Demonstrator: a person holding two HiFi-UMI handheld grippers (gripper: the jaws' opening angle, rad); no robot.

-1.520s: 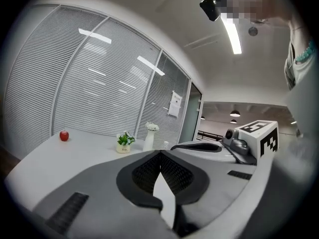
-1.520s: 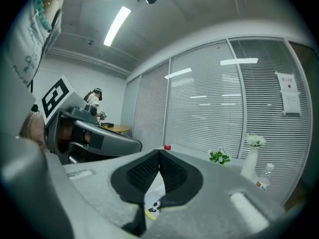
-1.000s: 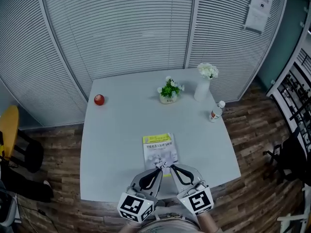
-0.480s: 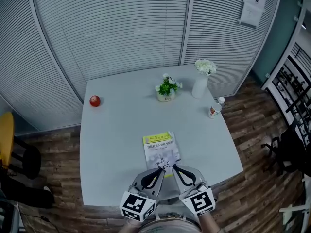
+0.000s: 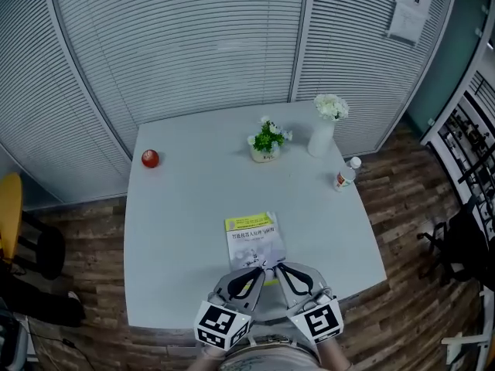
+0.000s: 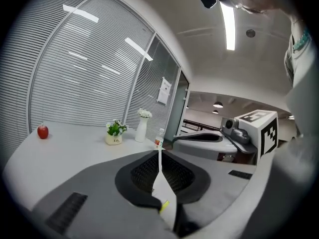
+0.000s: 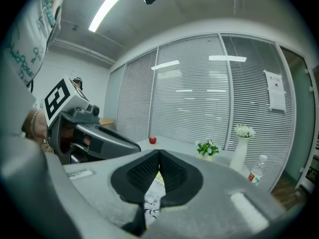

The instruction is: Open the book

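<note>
Right now the book (image 5: 254, 238) lies shut and flat on the bench (image 5: 178, 230), cover up, just ahead of both pairs of jaws. Its near short edge sits under their tips. Its long side runs straight away from the jaws, toward the far end of the bench.

The left gripper (image 5: 259, 267) has just been opening its jaws. They stand only a thin crack apart, and nothing is between them. The right gripper (image 5: 272, 266) has its jaws pressed together, and they hold nothing too. Both point a little downward at the book, side by side, with their tips almost touching each other.

Both are about as close to the book. I think the spine is on the left of the jaws, so the loose edge of the cover is on the right. The right gripper is nearer that edge, so it looks best placed to lift the cover.
</note>
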